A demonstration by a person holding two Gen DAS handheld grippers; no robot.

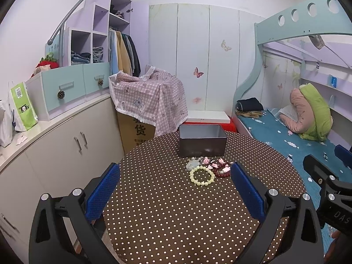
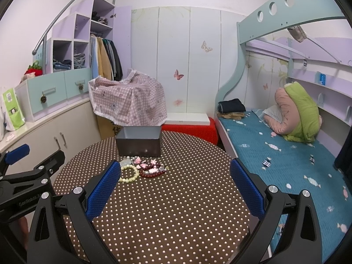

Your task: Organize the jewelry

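Two grippers spread wide; only left wrist view shows tin (image 1: pixel 202 143) interior.

cardboard box (image 1: pixel 136 132): large printed "货"; smaller lines below too blurred to read
right tool (image 1: pixel 336 209): "DAS", possibly cut off
left tool (image 2: pixel 19 200): text along its body, illegible

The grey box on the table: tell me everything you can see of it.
The grey box is a rectangular, lidless tin with dark matte walls and a paler, metallic-looking inside. No contents are visible. It stands upright at the far side of the polka-dot tablecloth, just behind the jewelry pile; contact between them is unclear. Neither tongs touch it.
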